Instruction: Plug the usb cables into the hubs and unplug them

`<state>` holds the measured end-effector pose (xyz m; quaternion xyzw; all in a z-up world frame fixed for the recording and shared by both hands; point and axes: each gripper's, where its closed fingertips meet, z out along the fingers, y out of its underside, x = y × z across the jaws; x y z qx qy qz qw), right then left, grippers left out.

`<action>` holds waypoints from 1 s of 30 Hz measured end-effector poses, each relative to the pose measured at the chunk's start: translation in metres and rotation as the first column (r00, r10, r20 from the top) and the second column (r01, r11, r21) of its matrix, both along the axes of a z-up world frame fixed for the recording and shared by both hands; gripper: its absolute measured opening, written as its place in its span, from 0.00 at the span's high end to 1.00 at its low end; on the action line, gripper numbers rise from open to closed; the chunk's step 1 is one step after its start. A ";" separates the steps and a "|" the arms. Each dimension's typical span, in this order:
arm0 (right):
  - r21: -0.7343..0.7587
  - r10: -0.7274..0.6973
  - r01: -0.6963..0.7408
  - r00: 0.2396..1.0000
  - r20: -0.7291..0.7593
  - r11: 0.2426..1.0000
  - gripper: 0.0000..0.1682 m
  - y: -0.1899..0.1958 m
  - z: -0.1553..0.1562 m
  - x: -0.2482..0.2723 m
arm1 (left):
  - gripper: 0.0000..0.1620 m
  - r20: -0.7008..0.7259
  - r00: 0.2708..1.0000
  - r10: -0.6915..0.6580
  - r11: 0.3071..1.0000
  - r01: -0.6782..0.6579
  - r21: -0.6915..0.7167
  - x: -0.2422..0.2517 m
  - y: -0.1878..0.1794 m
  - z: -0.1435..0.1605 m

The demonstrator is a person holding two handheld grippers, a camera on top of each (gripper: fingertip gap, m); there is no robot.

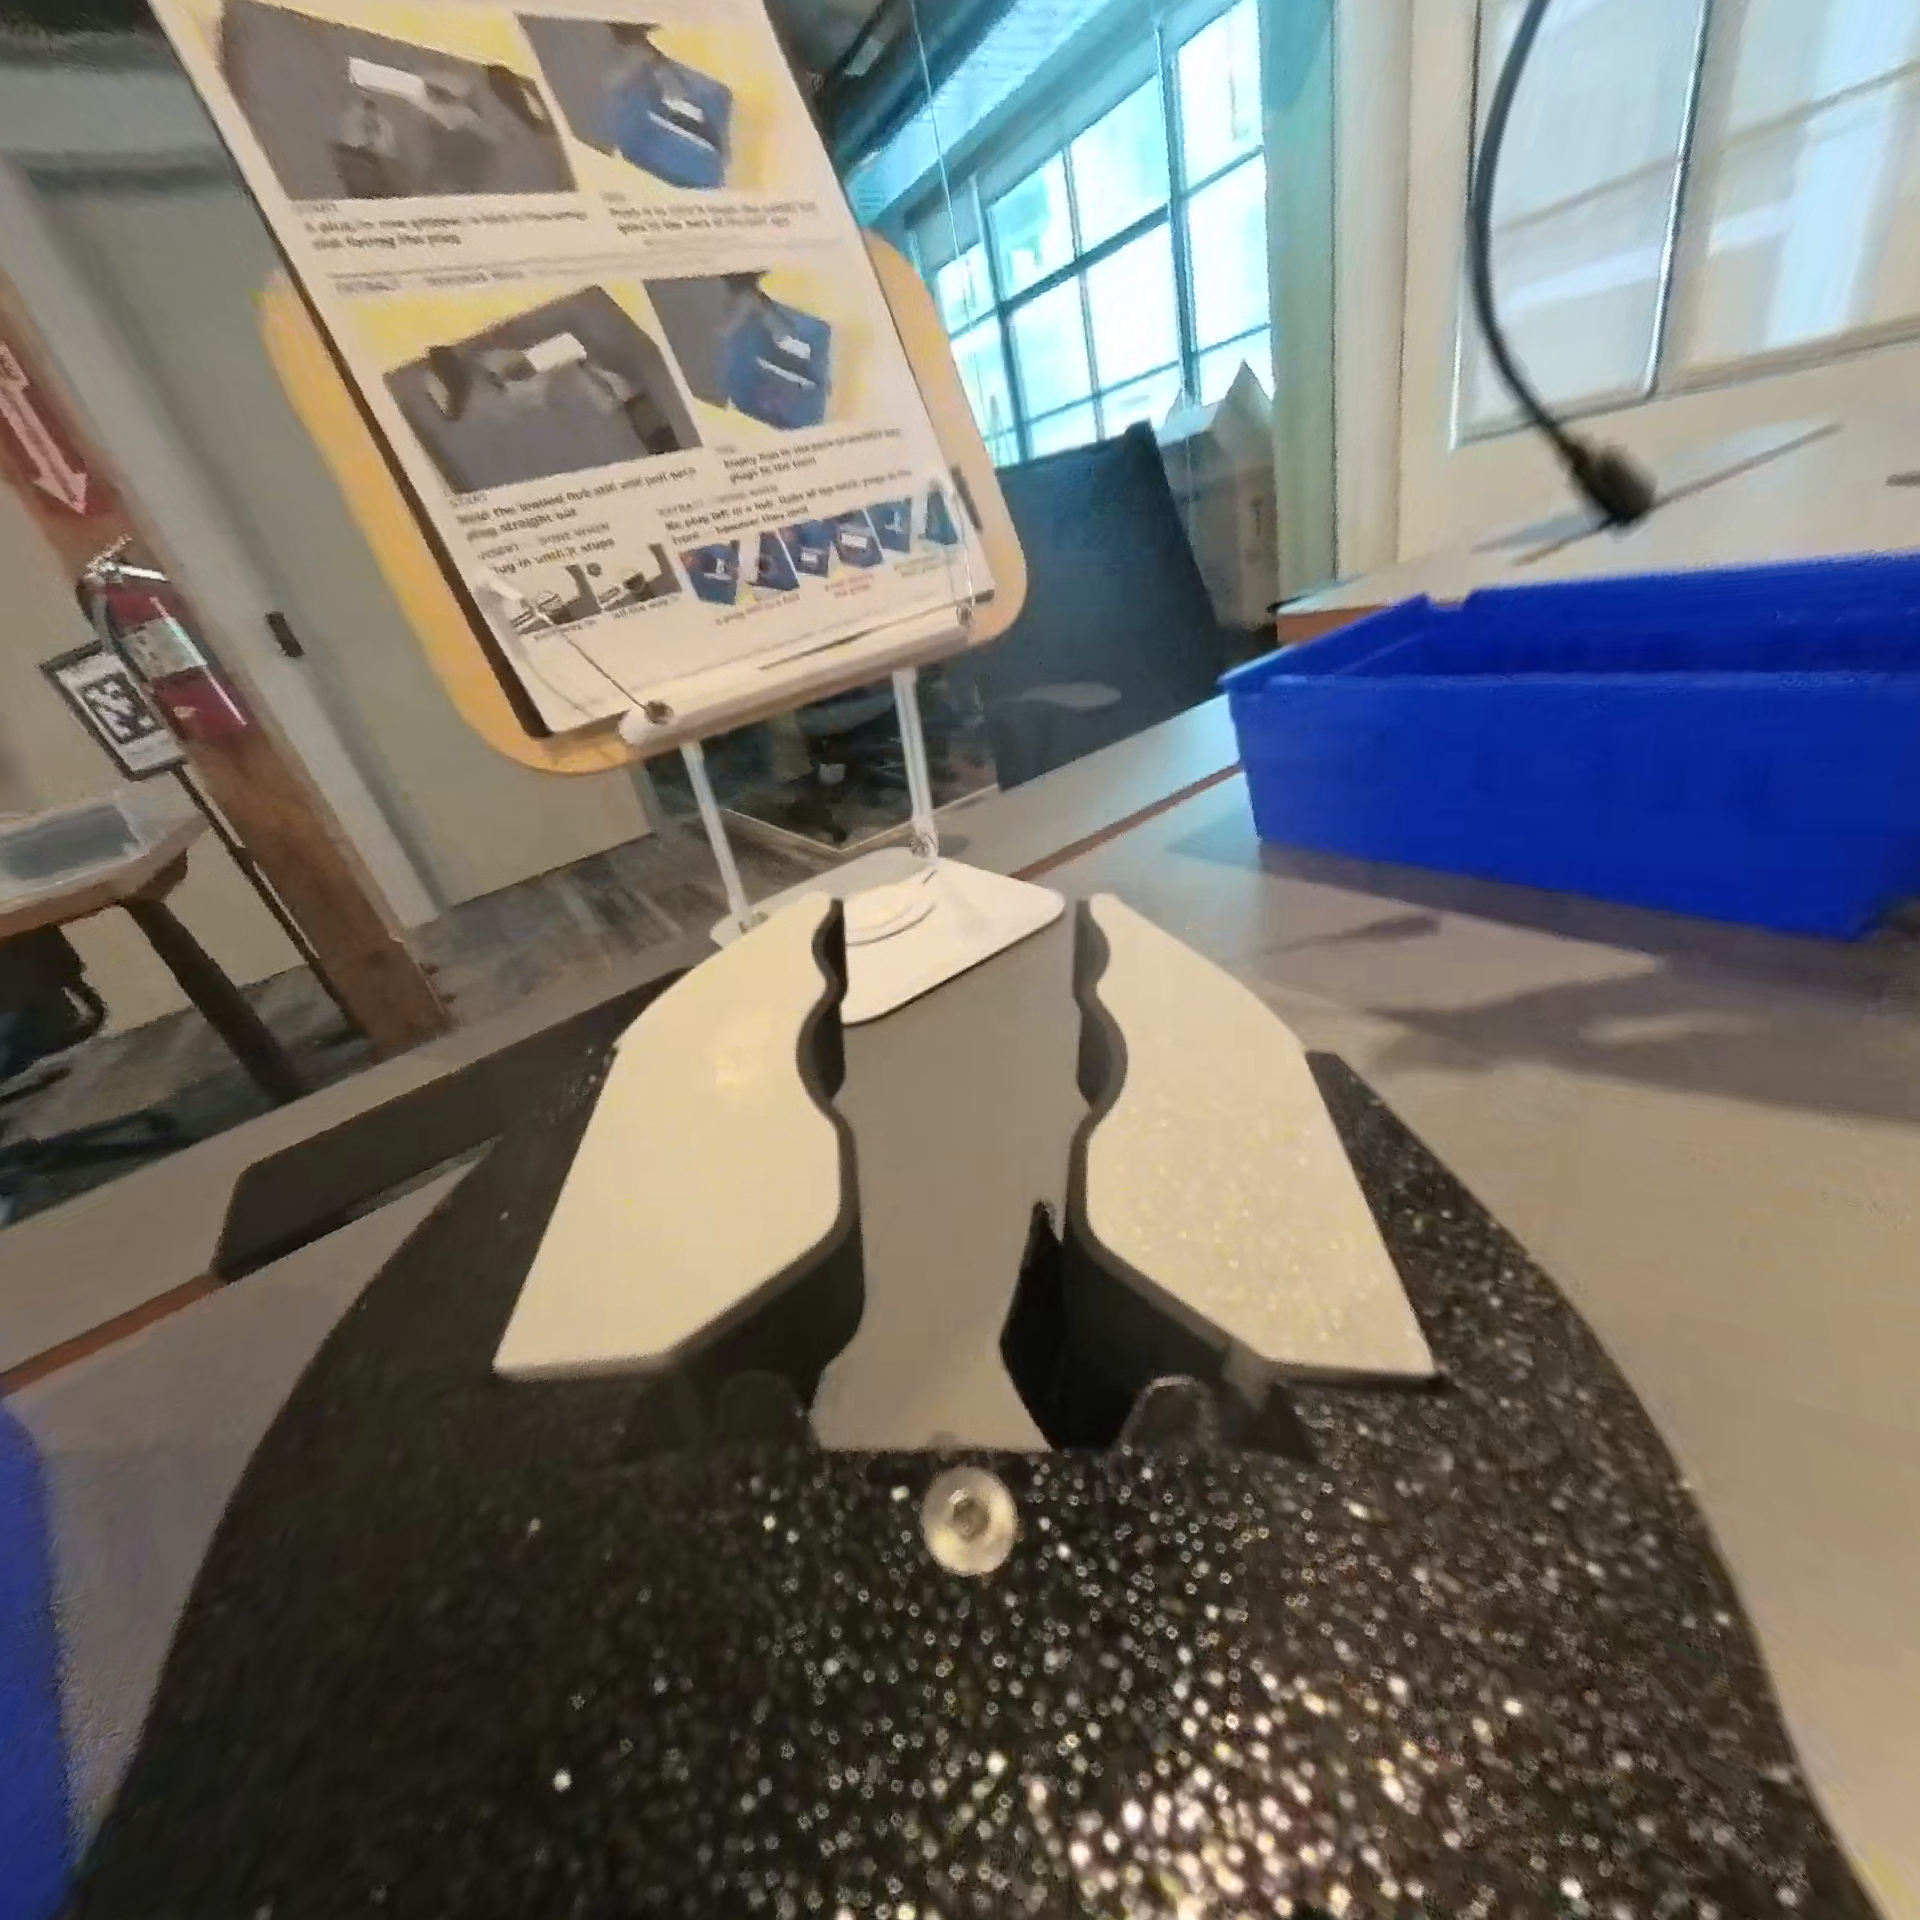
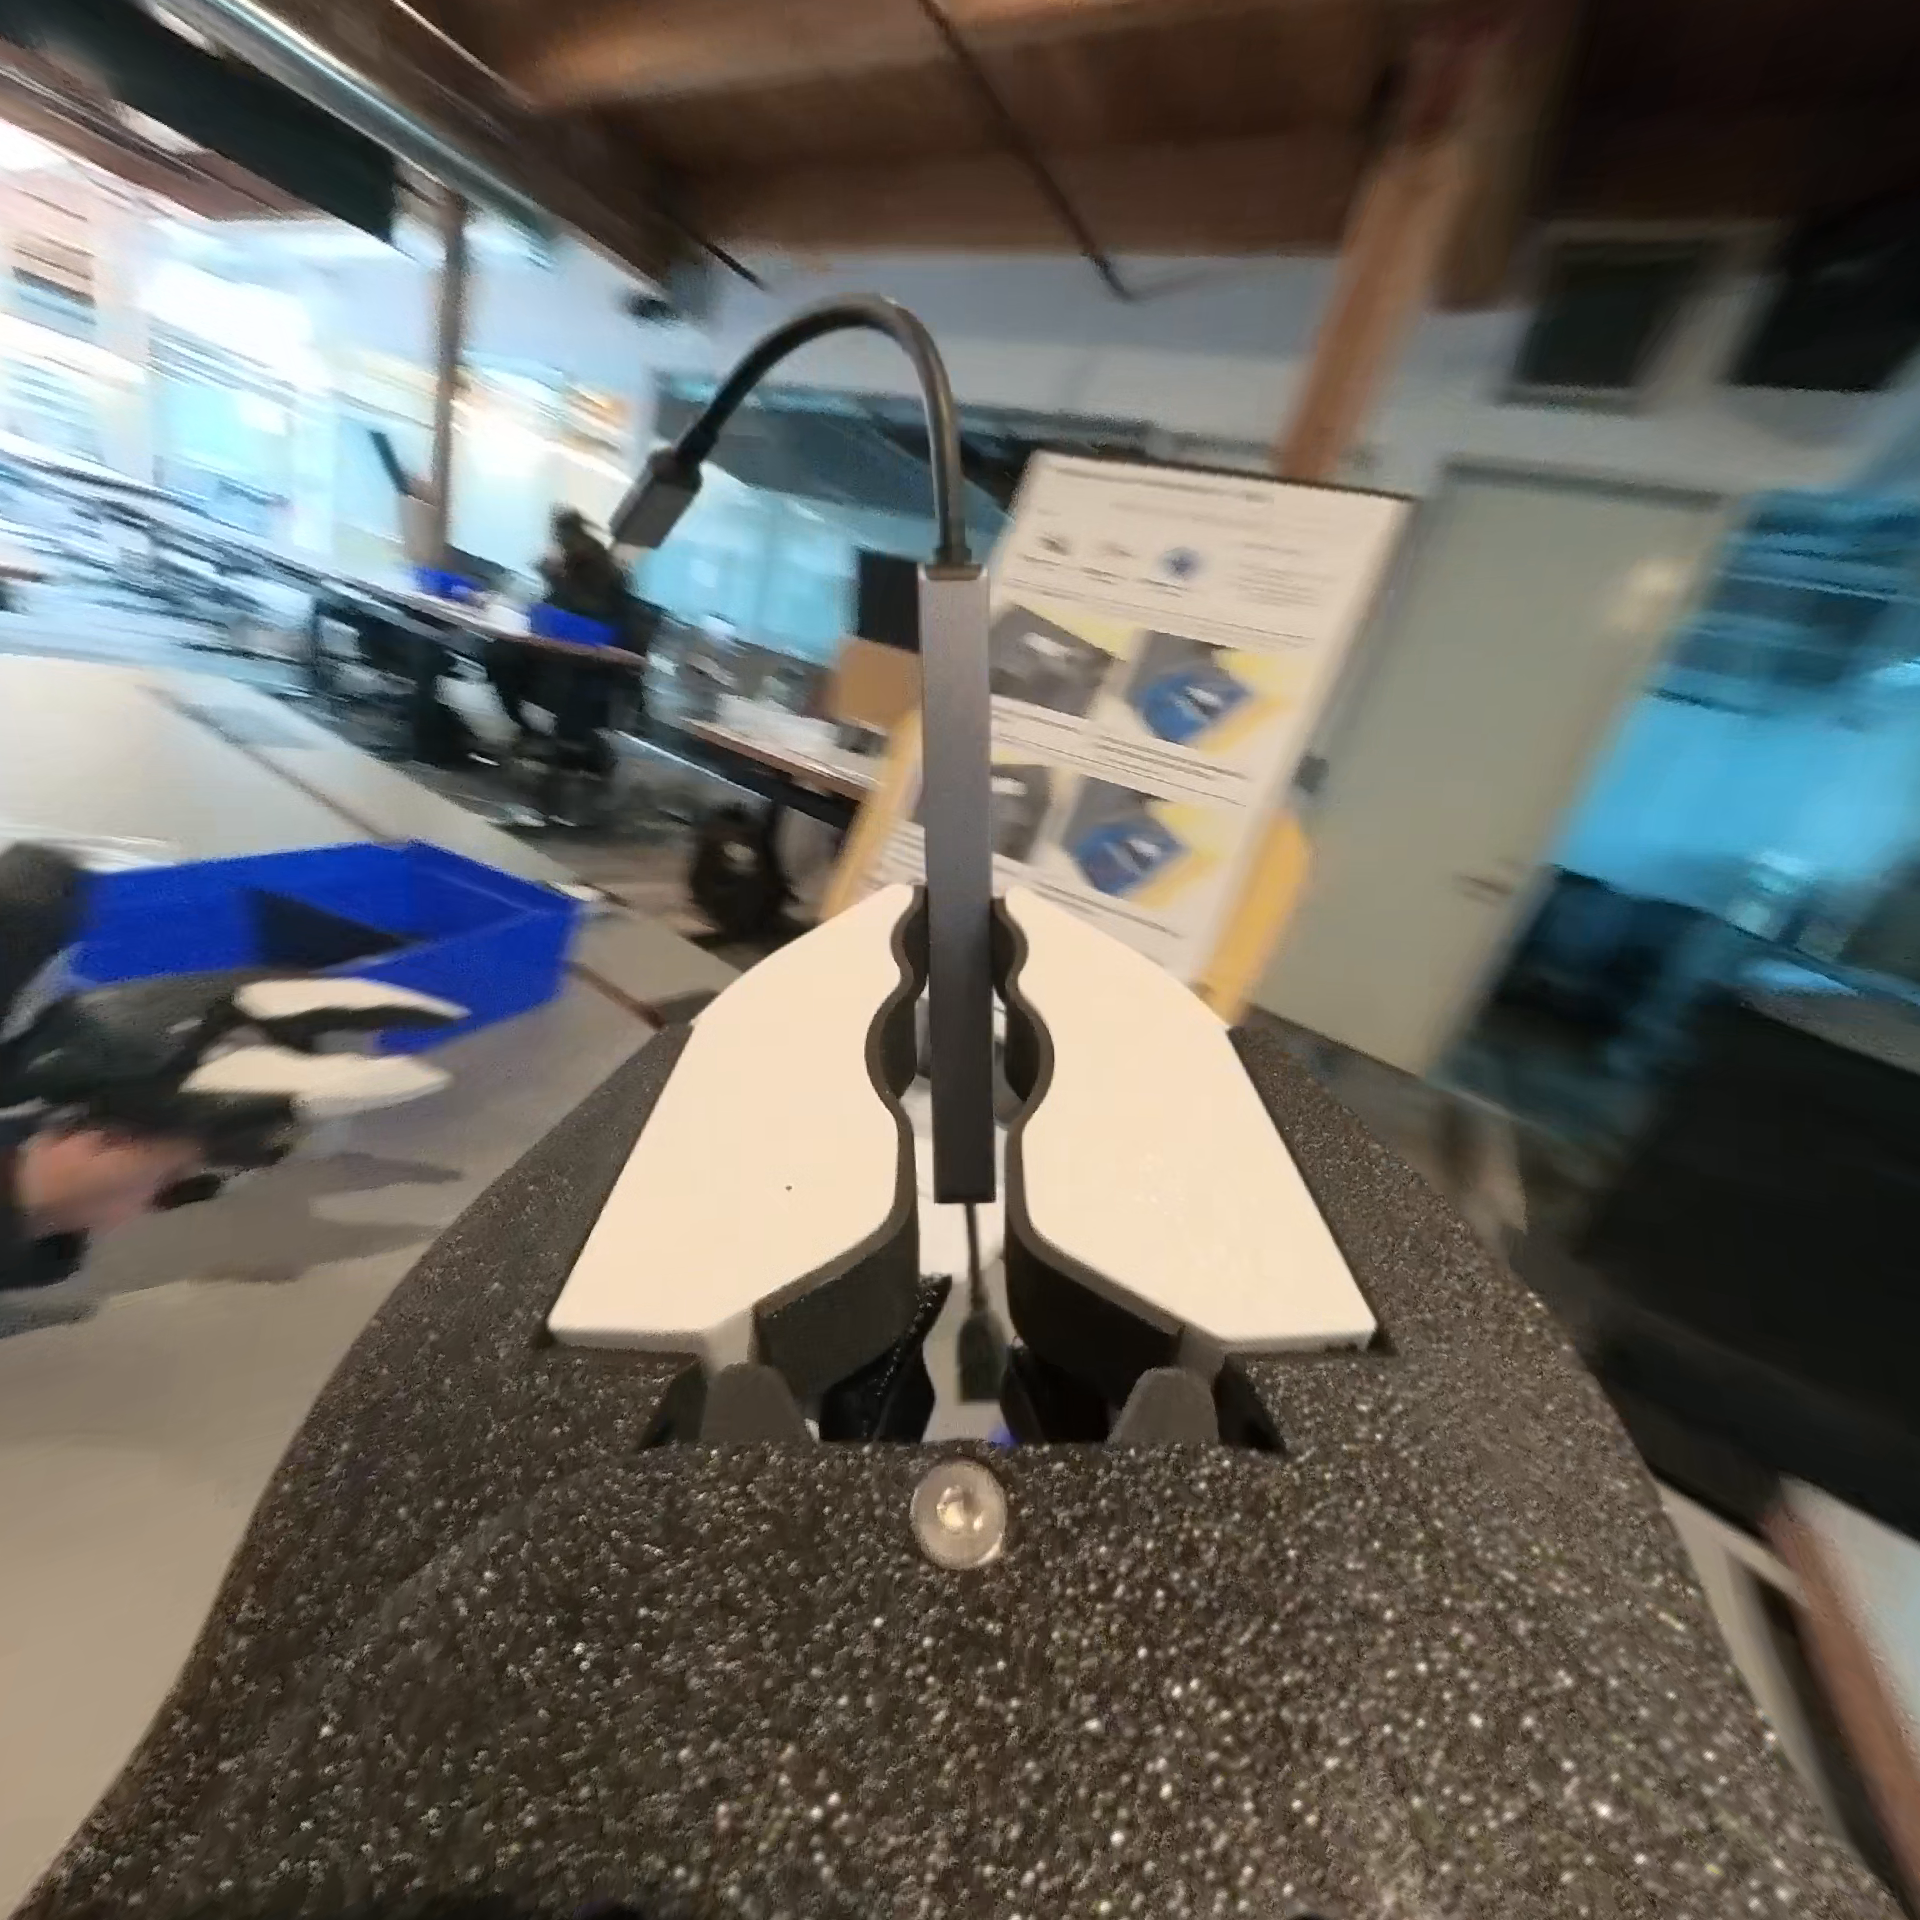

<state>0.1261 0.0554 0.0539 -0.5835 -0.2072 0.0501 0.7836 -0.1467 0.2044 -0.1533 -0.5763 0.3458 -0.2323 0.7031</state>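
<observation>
In the left wrist view, the left gripper [image 1: 956,966] is seen with its jaws parted by a moderate gap and nothing held between them; bare grey desk [image 1: 1558,1143] shows through the gap. The gripper is held low over the desk. Beyond the fingertips, a stand [image 1: 904,925] with a white base is set on the desk, and an instruction sheet [image 1: 582,343] is carried on its tilted board. A blue bin [image 1: 1579,769] is placed toward the desk's far right edge. Above the bin, a black cable [image 1: 1507,291] is seen hanging in the air, with its plug [image 1: 1610,483] at the lower end, clear of the desk.

In the right wrist view, the right gripper [image 2: 961,925] is seen with its jaws closed narrowly on a slim grey hub [image 2: 958,831], which is held upright and projects well past the fingertips. From the hub's top end a short black cable [image 2: 831,322] is arched over to the left, ending in a plug [image 2: 655,499] that hangs free. A second dark plug [image 2: 977,1351] is visible below the hub's near end, between the jaw bases. At the left edge of the view, the left gripper [image 2: 343,1039] is seen over the desk [image 2: 260,1403], near the blue bin [image 2: 312,914]. An instruction sheet [image 2: 1174,707] stands behind the hub. The background is blurred.
</observation>
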 end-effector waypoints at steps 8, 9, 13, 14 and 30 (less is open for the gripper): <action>-0.329 -0.311 0.294 0.951 0.003 0.897 0.93 0.029 -0.063 0.087 | 0.74 0.012 1.000 0.026 0.999 -0.027 0.046 0.007 -0.003 -0.018; -0.372 -0.340 0.318 0.940 0.008 0.872 0.93 0.035 -0.078 0.095 | 0.74 0.019 1.000 0.017 0.999 -0.018 0.043 0.007 -0.003 -0.018; -0.509 -0.447 0.423 0.891 0.083 0.750 0.93 0.055 -0.136 0.121 | 0.76 0.002 0.999 0.033 0.998 -0.033 0.060 0.003 -0.001 -0.023; -0.537 -0.467 0.451 0.876 0.115 0.713 0.93 0.058 -0.148 0.126 | 0.76 0.006 1.000 0.025 0.998 -0.025 0.054 0.003 -0.001 -0.023; -0.526 0.166 0.832 0.502 0.849 0.176 0.92 0.094 -0.265 0.139 | 0.79 -0.039 0.999 0.018 1.000 -0.019 -0.005 0.007 0.006 -0.043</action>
